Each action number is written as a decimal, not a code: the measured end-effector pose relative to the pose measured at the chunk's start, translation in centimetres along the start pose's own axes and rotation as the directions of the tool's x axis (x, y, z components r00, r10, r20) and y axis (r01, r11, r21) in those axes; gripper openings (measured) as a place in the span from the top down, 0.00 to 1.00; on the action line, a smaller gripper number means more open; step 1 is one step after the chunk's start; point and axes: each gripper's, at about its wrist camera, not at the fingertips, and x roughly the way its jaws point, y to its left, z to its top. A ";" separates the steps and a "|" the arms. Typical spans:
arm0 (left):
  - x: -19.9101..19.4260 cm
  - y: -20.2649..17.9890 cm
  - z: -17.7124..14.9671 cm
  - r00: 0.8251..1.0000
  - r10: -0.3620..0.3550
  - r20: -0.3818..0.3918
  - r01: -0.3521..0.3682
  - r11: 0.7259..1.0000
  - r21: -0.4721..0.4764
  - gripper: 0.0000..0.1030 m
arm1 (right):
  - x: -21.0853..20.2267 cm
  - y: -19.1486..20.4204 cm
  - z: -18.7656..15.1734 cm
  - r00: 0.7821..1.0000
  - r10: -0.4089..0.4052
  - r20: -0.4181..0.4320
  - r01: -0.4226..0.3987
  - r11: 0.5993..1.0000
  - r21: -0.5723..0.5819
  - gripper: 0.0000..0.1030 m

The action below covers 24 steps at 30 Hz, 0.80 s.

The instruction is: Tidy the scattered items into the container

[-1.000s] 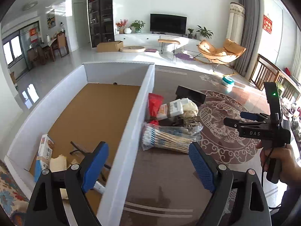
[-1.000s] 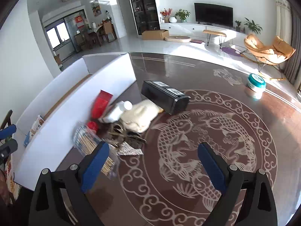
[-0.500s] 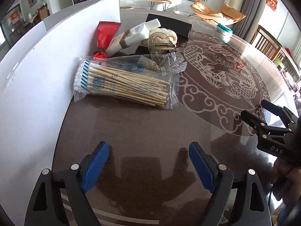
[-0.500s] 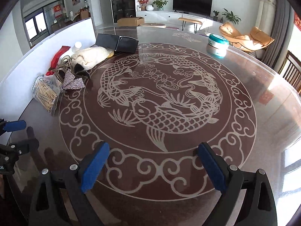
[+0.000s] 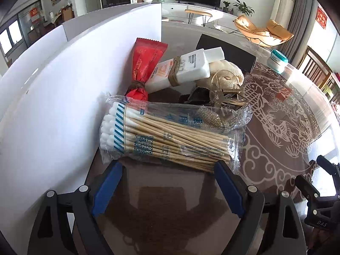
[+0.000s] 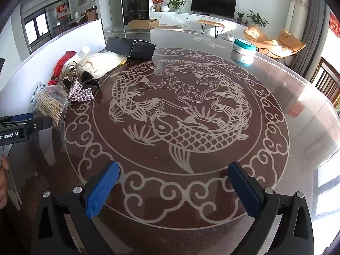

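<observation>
The swab bag [image 5: 170, 136] is laid on the table [image 5: 276, 140] just beside the white container wall [image 5: 53, 106], its near edge between the left gripper's [image 5: 167, 182] opening jaws, untouched. Behind it a red packet [image 5: 146, 63], tube [image 5: 180, 70] and clips are crowded. The right gripper [image 6: 173, 187] is seen opening, empty, over bare table with open room.

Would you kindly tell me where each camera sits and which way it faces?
Left wrist: on the left gripper, angled down at the clear bag of cotton swabs beside the white container wall; its blue fingers show, jaws opening.
Right wrist: on the right gripper, angled down over the dark round fish-patterned table; jaws opening on nothing.
Shared: swab bag, red packet, teal-lidded jar, each other's gripper.
</observation>
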 end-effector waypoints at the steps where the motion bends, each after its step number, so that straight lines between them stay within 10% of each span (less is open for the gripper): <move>1: 0.3 -0.6 0.4 1.000 -0.012 0.011 0.012 0.999 0.034 0.13 | 0.0 0.0 0.0 1.000 -0.001 0.000 0.001 1.000 0.000 0.01; 9: 1.4 -7.1 1.7 0.988 -0.147 0.052 0.123 0.938 0.323 0.13 | -0.1 0.1 0.0 1.000 0.003 -0.001 -0.003 1.000 0.005 0.01; 24: 0.5 -6.6 -0.1 0.990 -0.131 0.046 0.114 0.957 0.266 0.01 | -0.1 -0.5 0.1 1.000 0.019 0.003 -0.019 0.999 0.037 0.01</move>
